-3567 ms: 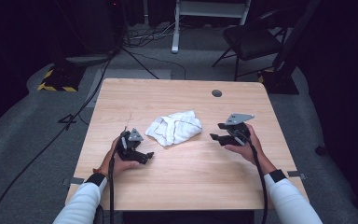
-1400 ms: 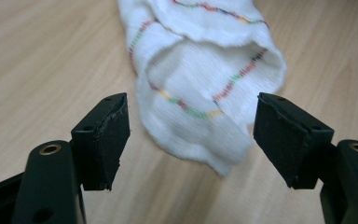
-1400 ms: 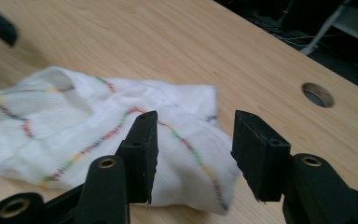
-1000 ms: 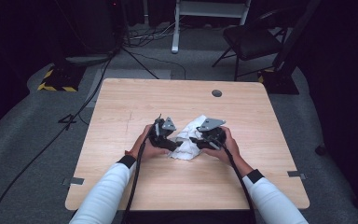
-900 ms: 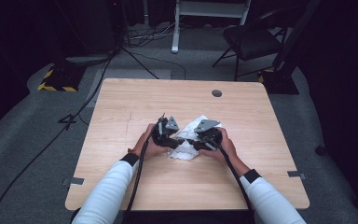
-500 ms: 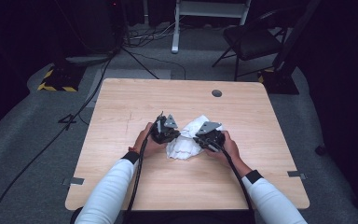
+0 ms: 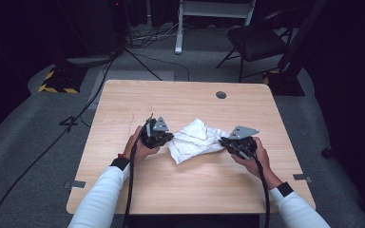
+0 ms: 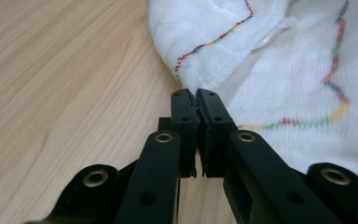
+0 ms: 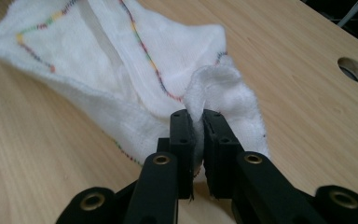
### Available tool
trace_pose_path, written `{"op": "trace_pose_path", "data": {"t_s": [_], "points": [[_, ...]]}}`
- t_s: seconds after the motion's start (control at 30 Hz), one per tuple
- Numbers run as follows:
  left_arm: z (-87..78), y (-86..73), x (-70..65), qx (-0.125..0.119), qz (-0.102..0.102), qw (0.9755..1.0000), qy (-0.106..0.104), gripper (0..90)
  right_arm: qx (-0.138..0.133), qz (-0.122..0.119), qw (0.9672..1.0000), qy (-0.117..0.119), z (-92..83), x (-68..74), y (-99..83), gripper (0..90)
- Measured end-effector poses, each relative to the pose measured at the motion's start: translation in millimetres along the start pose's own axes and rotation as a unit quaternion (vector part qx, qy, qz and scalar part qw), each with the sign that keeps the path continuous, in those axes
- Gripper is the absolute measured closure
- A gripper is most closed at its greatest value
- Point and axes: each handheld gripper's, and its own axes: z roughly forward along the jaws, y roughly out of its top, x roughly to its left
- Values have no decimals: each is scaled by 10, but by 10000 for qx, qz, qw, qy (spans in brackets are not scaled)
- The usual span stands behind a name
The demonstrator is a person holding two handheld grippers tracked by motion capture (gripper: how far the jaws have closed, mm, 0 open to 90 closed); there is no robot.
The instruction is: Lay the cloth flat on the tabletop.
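My left gripper (image 8: 196, 100) and right gripper (image 9: 193, 122) each pinch a cloth (image 7: 195, 140) edge mid-table (image 7: 180, 190), stitching visible close up, bare wood toward every edge from above.

Both sets of fingers have just been closing and now each pinches an edge of the white cloth (image 7: 196, 140). The left gripper (image 7: 167, 137) and the right gripper (image 7: 224, 141), huddled together over the bunched cloth a second ago, have drawn apart. The cloth between them, earlier a crumpled heap, is now pulled out wider, stretched from one set of fingers to the other.
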Motion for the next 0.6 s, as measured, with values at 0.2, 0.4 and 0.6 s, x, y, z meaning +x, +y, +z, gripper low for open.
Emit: {"op": "trace_pose_path", "data": {"t_s": [0.2,0.4,0.6], "points": [[-65,-95,-139,103,46,9999,-132,857,108,106,9998,109,-151,29,-216,833],[-119,-186,-404,302,189,9990,-254,820,348,265,9989,175,-227,94,-450,800],[-204,-220,-552,206,298,9993,-98,652,538,663,9963,-56,-360,-4,-708,691]]}}
